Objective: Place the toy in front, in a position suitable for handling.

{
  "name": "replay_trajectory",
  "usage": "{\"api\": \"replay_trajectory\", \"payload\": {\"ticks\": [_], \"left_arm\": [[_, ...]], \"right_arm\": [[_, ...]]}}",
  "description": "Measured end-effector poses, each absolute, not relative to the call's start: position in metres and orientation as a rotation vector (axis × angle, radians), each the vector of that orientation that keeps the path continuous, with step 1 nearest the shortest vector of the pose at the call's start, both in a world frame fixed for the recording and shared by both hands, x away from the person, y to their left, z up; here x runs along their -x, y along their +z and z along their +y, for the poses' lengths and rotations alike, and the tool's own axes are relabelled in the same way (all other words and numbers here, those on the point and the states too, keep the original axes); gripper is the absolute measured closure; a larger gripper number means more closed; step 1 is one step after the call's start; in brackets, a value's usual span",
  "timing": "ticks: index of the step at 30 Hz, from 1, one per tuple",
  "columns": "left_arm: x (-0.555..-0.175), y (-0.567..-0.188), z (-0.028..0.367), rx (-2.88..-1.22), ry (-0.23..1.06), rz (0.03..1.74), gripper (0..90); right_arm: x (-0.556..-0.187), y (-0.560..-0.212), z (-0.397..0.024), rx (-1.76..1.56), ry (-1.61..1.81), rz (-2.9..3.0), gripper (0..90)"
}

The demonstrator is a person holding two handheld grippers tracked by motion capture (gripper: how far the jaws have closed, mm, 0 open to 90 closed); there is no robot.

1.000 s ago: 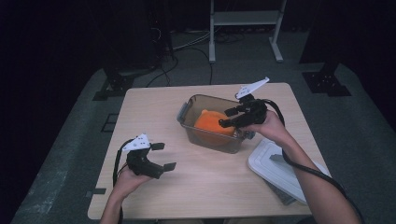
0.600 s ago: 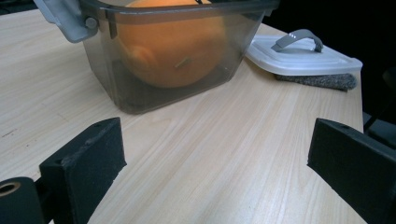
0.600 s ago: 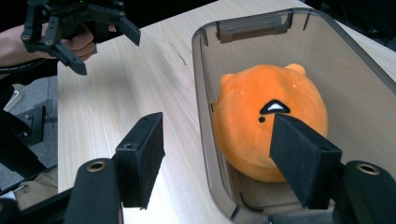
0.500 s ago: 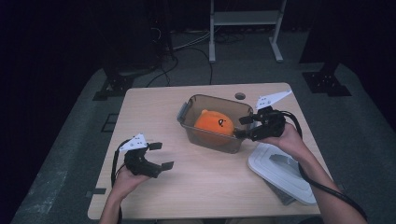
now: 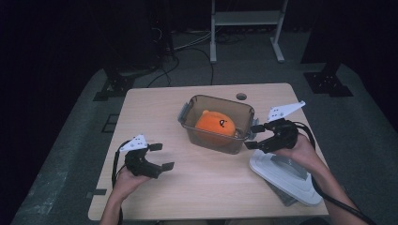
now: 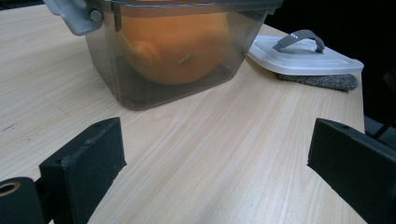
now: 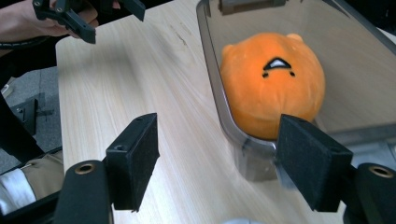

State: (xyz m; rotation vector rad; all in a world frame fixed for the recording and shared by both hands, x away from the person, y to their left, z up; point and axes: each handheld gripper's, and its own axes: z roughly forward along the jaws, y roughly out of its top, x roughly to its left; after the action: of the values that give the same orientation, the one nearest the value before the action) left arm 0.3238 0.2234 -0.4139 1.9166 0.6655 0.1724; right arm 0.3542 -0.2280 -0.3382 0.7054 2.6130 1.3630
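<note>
An orange plush toy (image 5: 215, 123) lies inside a translucent grey container (image 5: 220, 97) at the table's middle. My right gripper (image 5: 252, 136) hovers just off the container's right wall and points at it. Its jaws have just been opening and stand open, gripping nothing. In the right gripper view the plush toy (image 7: 271, 93) and the container's rim (image 7: 210, 70) lie just beyond my right gripper (image 7: 217, 158). My left gripper (image 5: 163, 156) rests open near the front left. In the left gripper view its wide jaws (image 6: 215, 158) face the container (image 6: 116, 70).
A white lid (image 5: 286, 176) with a grey handle lies on a dark pad (image 6: 322, 81) at the front right, under my right hand. The wooden table (image 5: 155, 112) has a small round hole (image 5: 241, 96) near its far edge. Dark floor, cables and stands surround it.
My right gripper drew back from over the plush toy to the container's right side, with its jaws spreading wider. The plush toy stays in the container. The left gripper has not moved.
</note>
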Motion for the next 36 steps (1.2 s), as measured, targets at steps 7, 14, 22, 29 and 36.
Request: {"api": "replay_trajectory", "payload": {"ticks": [7,14,22,29,36], "left_arm": [[-0.322,-0.414,0.224,-1.914,0.172,0.674,2.9],[-0.320,-0.413,0.224,-1.908,0.176,0.673,2.9],[-0.319,-0.416,0.223,-1.924,0.172,0.675,2.9],[-0.319,-0.417,0.224,-1.927,0.171,0.675,2.9],[-0.316,-0.418,0.227,-1.927,0.176,0.682,2.9]], "right_arm": [[-0.346,-0.347,-0.235,-0.722,1.370,2.603,28.6],[-0.336,-0.352,-0.237,-0.705,1.350,2.604,28.5],[-0.330,-0.357,-0.249,-0.725,1.358,2.582,28.4],[-0.325,-0.356,-0.258,-0.717,1.346,2.556,28.4],[-0.321,-0.367,-0.268,-0.764,1.339,2.547,28.3]]}}
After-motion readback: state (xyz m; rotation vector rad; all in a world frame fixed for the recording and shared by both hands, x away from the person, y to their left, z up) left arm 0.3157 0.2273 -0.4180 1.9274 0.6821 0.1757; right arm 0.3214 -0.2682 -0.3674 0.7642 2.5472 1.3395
